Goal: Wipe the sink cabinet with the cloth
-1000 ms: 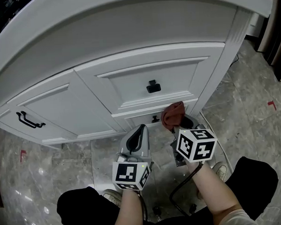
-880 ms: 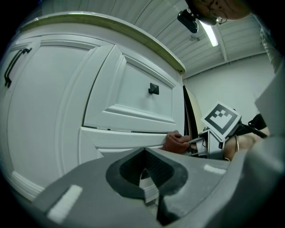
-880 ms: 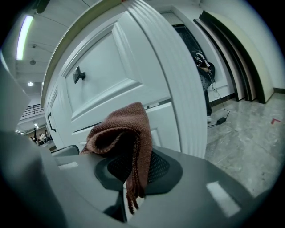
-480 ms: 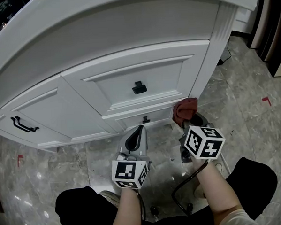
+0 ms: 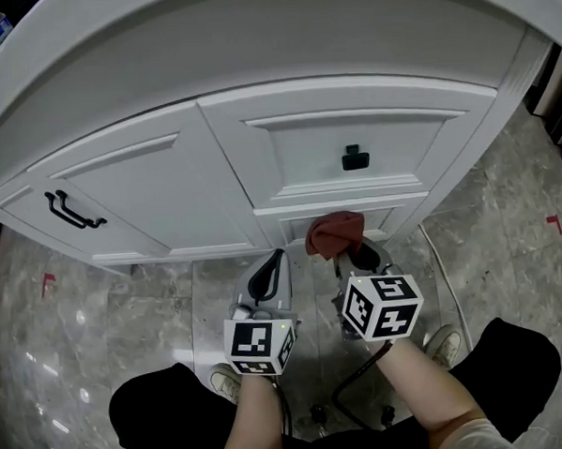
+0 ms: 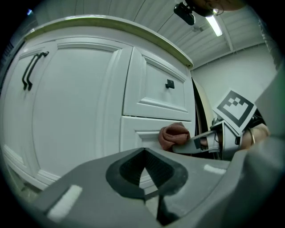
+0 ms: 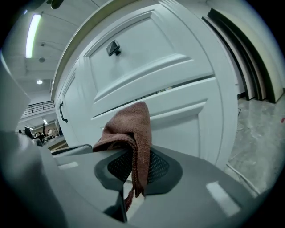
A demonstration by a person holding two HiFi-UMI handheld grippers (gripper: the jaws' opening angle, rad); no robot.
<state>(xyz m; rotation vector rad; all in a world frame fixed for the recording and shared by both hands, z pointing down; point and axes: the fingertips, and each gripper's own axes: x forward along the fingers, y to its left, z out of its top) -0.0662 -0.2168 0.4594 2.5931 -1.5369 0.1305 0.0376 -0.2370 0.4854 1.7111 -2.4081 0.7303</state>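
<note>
The white sink cabinet [image 5: 167, 192] curves across the head view, with a black knob [image 5: 354, 157] on its upper drawer and a black bar handle [image 5: 73, 209] on the left door. My right gripper [image 5: 350, 255] is shut on a reddish-brown cloth [image 5: 333, 234], and the cloth [image 7: 129, 129] is bunched against the lower drawer front [image 7: 178, 120]. My left gripper [image 5: 270, 274] hangs shut and empty just left of it, a little back from the cabinet. In the left gripper view the cloth [image 6: 174, 136] shows pressed to the lower drawer.
Grey marble floor [image 5: 107, 312] lies in front of the cabinet. A black cable [image 5: 350, 384] loops on the floor near my shoes [image 5: 445, 340]. Red tape marks [image 5: 554, 221] sit on the floor at right and left. Dark panels [image 7: 240, 49] stand right of the cabinet.
The cloth in my right gripper has slid left along the lower drawer, from the cabinet's right corner toward its middle. The left gripper has stayed put.
</note>
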